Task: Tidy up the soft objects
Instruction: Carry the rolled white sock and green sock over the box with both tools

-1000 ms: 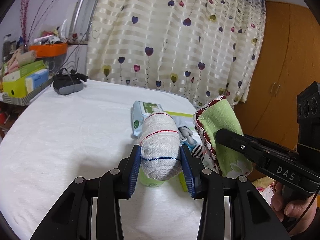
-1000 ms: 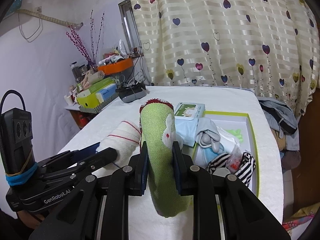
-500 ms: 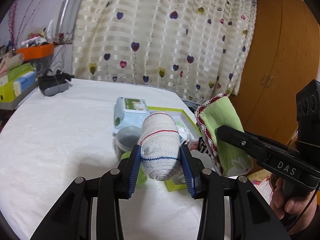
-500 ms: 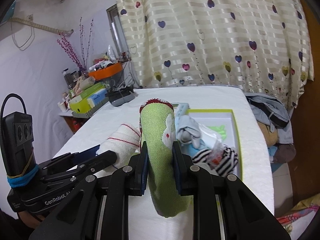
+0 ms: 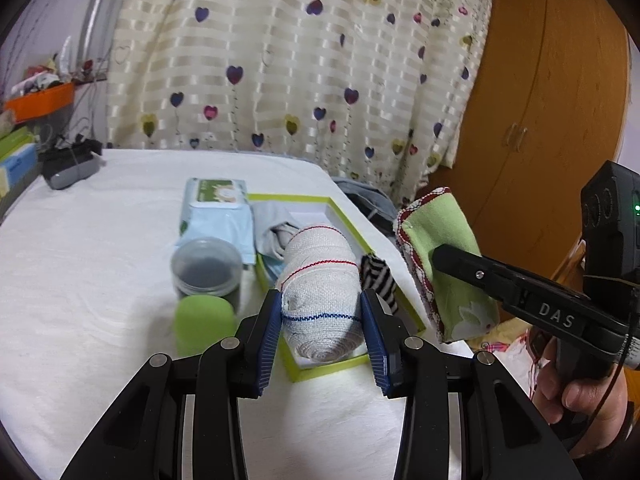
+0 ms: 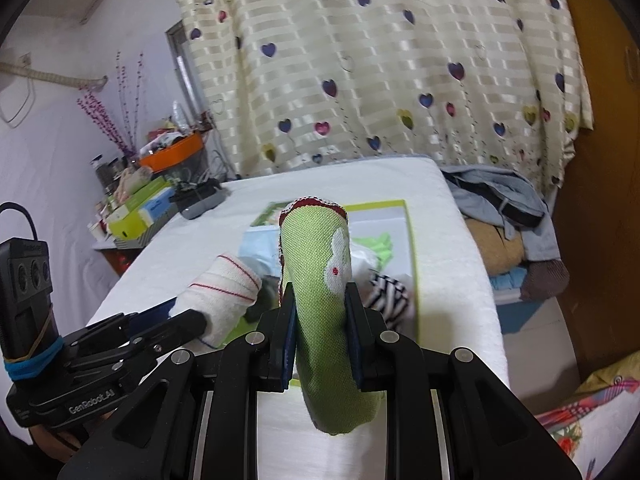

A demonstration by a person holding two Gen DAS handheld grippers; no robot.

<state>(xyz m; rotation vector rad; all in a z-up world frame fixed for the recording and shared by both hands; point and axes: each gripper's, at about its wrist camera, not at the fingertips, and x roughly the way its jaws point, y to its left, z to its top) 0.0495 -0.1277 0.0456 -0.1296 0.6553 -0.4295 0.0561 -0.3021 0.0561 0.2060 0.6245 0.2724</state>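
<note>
White rolled towel, green rolled towel, both held aloft.

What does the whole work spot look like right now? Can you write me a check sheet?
Surface: bed under a white cover.
Job's things: white roll in the left tongs; green roll in the right tongs; green-edged box holds a striped cloth and a grey cloth.
Clutter: wipes pack, lidded jar, green cup, grey device.
Grippers: both tongs shut on their rolls, near the box.
Cables: thin wires by the grey device; one cord on the left tongs' camera block.
Surroundings: heart curtain, wooden wardrobe, clothes pile, crowded side shelf.
</note>
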